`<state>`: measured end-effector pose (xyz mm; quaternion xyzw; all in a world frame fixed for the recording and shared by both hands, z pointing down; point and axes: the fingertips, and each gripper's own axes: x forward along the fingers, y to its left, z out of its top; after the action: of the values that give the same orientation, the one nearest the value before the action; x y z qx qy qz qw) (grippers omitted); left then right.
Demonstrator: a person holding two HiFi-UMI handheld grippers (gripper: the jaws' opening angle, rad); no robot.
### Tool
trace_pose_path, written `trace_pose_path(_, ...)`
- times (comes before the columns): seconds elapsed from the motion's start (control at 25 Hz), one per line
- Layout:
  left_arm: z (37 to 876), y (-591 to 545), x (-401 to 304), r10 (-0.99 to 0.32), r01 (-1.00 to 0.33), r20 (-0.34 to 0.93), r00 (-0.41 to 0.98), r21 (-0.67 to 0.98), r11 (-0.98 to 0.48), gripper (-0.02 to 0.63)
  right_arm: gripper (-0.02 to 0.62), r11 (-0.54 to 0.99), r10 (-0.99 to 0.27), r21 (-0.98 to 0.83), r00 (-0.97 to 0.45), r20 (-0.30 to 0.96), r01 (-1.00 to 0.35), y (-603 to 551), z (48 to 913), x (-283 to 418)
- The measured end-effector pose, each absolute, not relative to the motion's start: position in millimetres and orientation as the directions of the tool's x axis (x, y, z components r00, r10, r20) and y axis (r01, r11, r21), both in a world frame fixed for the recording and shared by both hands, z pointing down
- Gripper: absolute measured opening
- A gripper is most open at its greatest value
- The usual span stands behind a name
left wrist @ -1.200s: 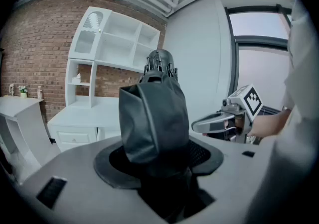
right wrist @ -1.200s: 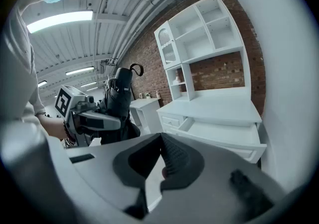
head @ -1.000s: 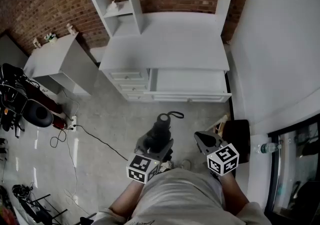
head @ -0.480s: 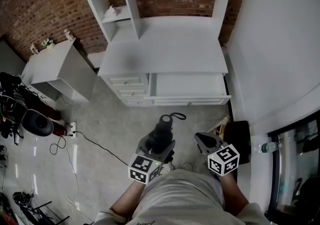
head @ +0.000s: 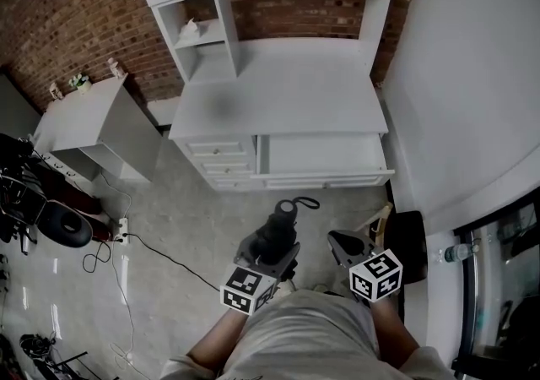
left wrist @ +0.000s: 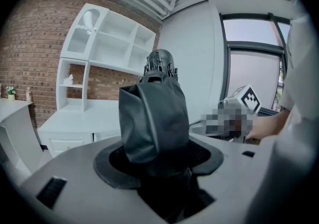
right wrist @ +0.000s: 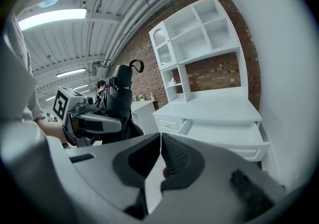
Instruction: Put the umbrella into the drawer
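In the head view, the left gripper (head: 272, 250) carries the folded black umbrella (head: 279, 226) in front of the person. The end with the strap loop points toward the white bench (head: 278, 100). The bench's wide drawer (head: 325, 154) stands pulled out, probably so the umbrella can be laid in lengthwise. The umbrella is well apart from the drawer, above the floor.

In the left gripper view, the jaws are spread wide and clamp the bundled fabric mid-body, a grip that likely keeps the load balanced.

In the right gripper view, the right gripper (right wrist: 160, 136) has its jaws pressed together with nothing between them. It looks free for steadying the drawer. The drawer ahead looks bare inside.
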<state>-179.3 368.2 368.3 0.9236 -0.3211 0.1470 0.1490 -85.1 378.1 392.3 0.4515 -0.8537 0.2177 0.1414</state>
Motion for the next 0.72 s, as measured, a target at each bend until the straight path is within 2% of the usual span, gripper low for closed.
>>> trace_pose_path(0.72, 364.4, 358.9, -211.0, -0.532, -0.613, 0.352, 0.770, 0.176, -0.770, 0.270, 0.029, 0.483, -0.711, -0.220, -0.526, 0.466, -0.847, 374.5, 393.9, -107.9)
